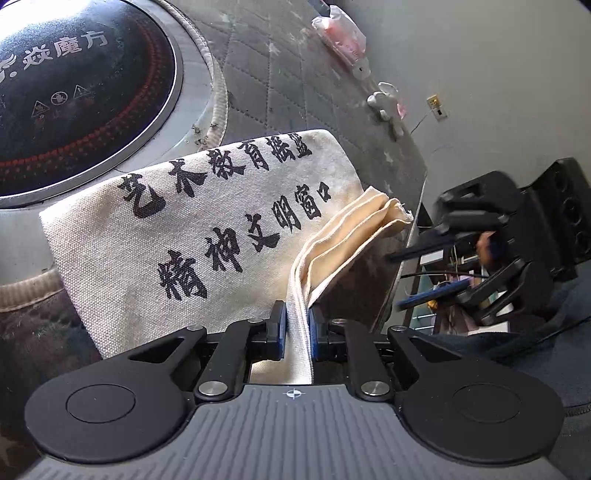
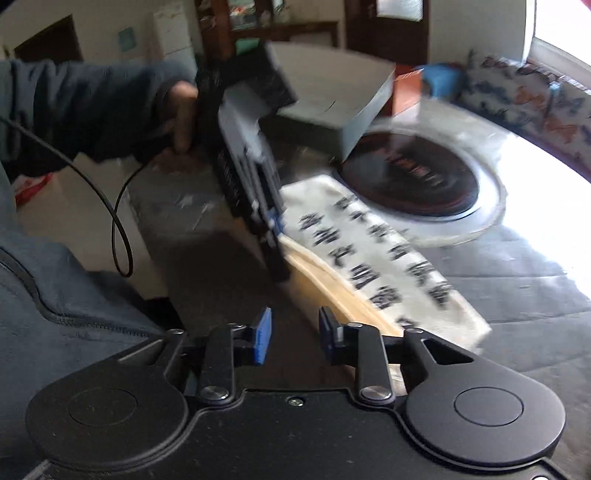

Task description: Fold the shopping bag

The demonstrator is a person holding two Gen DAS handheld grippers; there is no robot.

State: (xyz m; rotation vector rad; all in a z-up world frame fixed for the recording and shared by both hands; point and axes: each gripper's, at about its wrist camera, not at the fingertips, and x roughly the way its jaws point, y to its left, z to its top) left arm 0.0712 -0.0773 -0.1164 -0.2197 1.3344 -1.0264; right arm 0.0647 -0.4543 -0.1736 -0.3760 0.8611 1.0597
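Bag: a cream canvas shopping bag (image 1: 184, 236) with two rows of black printed characters lies folded into a narrow band on the tabletop (image 1: 295, 92), just beside the round cooktop and running toward the table's right edge.
Bag edges: at the end nearest the right edge, several folded layers (image 1: 369, 218) fan out in a stack, paler yellow inside.
Left gripper: the left gripper (image 1: 297, 332) is clamped on a bunched strip of the bag's fabric; both blue pads (image 1: 281, 332) press against the cloth, which rises between them.
Left hand: a hand (image 2: 184, 114) in a dark sleeve grips the handle of the left tool, seen from the right wrist view above the table's near edge.
Right gripper: the right gripper (image 2: 295, 338) hangs off the table's near edge with its jaws parted and nothing between the blue pads; the bag's end lies just beyond its right finger.
Right gripper from the other side: it appears blurred past the right edge of the table (image 1: 491, 254).
Cooktop: a round black glass cooktop (image 1: 74, 92) with a metal rim is set into the tabletop, with red dotted rings and white lettering.
Table cover: a grey quilted cloth (image 1: 266, 66) covers the surface.
Far edge: a pink plastic packet (image 1: 341, 35) and small white flower-shaped pieces (image 1: 384, 105) lie along it.
Cable: a black cable (image 2: 118, 221) loops below the sleeve.
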